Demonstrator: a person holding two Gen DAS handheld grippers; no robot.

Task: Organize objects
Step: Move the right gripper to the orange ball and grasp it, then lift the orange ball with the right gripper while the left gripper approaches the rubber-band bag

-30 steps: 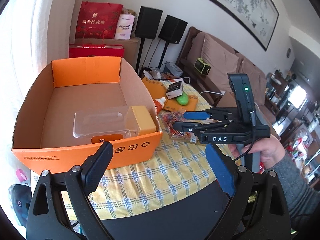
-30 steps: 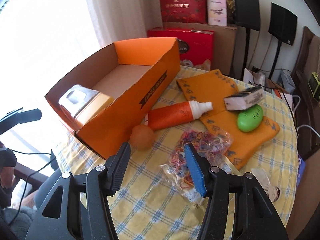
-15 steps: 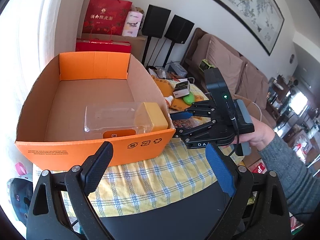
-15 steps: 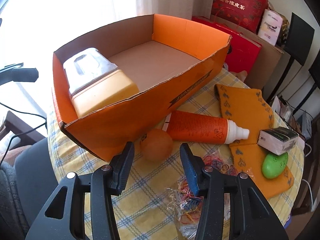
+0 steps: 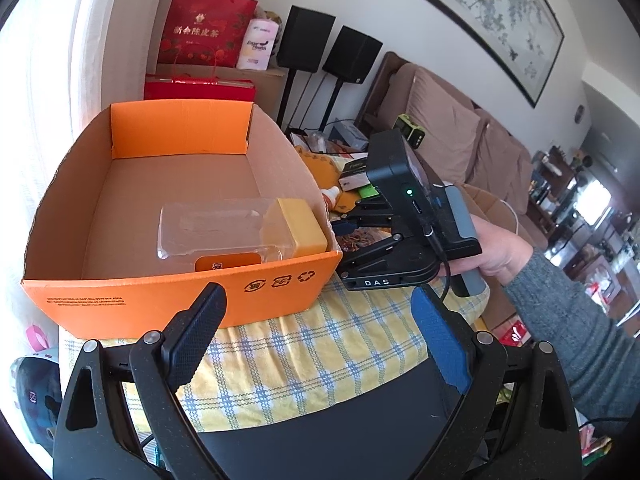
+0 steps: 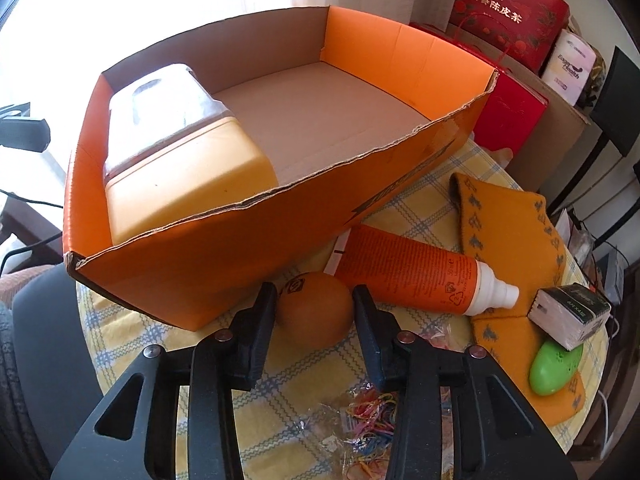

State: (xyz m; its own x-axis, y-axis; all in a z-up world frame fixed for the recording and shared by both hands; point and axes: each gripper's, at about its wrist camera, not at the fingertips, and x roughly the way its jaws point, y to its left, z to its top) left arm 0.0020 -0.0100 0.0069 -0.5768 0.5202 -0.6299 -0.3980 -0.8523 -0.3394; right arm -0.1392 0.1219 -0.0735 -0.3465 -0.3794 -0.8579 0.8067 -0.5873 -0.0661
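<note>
A small orange fruit (image 6: 314,308) lies on the yellow checked tablecloth (image 6: 304,392), against the side of an orange cardboard box (image 6: 224,264). My right gripper (image 6: 314,312) points steeply down with a finger on each side of the fruit. Its jaws are closing, and the pads stand close to the fruit's sides. Inside the box lies a clear container with a yellow lid (image 6: 176,168). In the left wrist view my left gripper (image 5: 316,304) hangs open and empty before the box's near wall (image 5: 180,292), and the right gripper (image 5: 348,240) reaches down behind the box's right corner.
Beside the fruit lie an orange tube with a white cap (image 6: 416,272), an orange cloth (image 6: 516,236), a small white and black packet (image 6: 568,314), a green egg-shaped thing (image 6: 554,364) and a bag of coloured rubber bands (image 6: 368,420). Red gift boxes (image 6: 508,20) stand behind.
My right gripper has swung from the rubber-band bag over to the fruit, dropped lower and narrowed around it. The left gripper has stayed where it was.
</note>
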